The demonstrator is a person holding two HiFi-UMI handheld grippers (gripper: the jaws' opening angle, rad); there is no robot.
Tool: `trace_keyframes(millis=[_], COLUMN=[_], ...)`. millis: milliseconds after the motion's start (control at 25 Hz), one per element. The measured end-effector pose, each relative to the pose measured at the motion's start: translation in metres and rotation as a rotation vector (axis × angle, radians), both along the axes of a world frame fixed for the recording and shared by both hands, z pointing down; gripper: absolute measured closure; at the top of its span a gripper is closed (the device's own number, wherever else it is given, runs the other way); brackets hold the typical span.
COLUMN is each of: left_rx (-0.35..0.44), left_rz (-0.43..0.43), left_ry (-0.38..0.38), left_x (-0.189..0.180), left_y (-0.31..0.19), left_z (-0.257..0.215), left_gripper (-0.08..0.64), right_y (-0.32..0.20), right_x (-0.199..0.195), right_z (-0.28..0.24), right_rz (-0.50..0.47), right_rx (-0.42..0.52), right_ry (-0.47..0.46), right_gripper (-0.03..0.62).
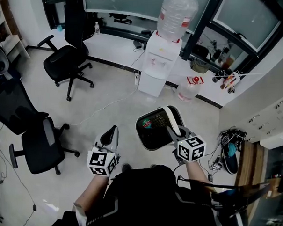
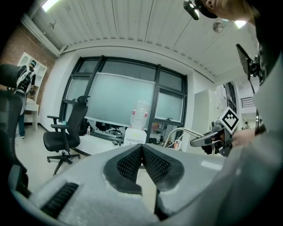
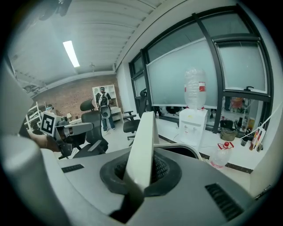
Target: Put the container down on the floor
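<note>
A black container [image 1: 151, 129] with a white handle [image 1: 171, 117] hangs in front of me over the pale floor. My right gripper [image 1: 175, 131] is shut on that handle. In the right gripper view the flat white handle [image 3: 143, 148] stands upright between the pads, with the container's rim [image 3: 192, 149] just behind. My left gripper [image 1: 110, 135] is to the left of the container, apart from it. Its jaws [image 2: 141, 155] are shut with nothing between them. The right gripper [image 2: 213, 137] also shows at the right of the left gripper view.
A white water dispenser [image 1: 157, 65] with a big bottle stands ahead by the window ledge. A small water jug [image 1: 187, 92] sits to its right. Office chairs [image 1: 66, 59] [image 1: 35, 143] stand at the left. Shoes [image 1: 230, 155] and cables lie at the right.
</note>
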State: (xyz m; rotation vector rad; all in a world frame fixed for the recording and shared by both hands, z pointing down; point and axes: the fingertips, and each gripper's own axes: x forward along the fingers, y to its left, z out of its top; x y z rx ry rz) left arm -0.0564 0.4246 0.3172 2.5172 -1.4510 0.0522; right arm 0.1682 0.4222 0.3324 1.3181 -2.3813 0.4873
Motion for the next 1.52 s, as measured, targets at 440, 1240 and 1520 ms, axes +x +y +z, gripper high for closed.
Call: trace_keyframes(millis=[440, 1240, 1520], left_rx=[0.002, -0.055, -0.067], left_rz=[-0.004, -0.105, -0.129], left_ry=[0.009, -0.046, -0.073], left_x=[-0.022, 0.036, 0.069], left_y=[-0.036, -0.180, -0.222], left_z=[0.005, 0.007, 0.009], left_gripper=[0.554, 0.554, 0.554], right_y=[-0.051, -0.211, -0.251], right_x=[-0.018, -0.001, 0.018], right_z=[0.003, 0.008, 0.017], right_rz=[0.011, -0.207, -0.269], right_rx=[-0.007, -0.015, -0.034], right_ry=[-0.001, 0.006, -0.001], right_gripper=[0.583, 0.583, 0.583])
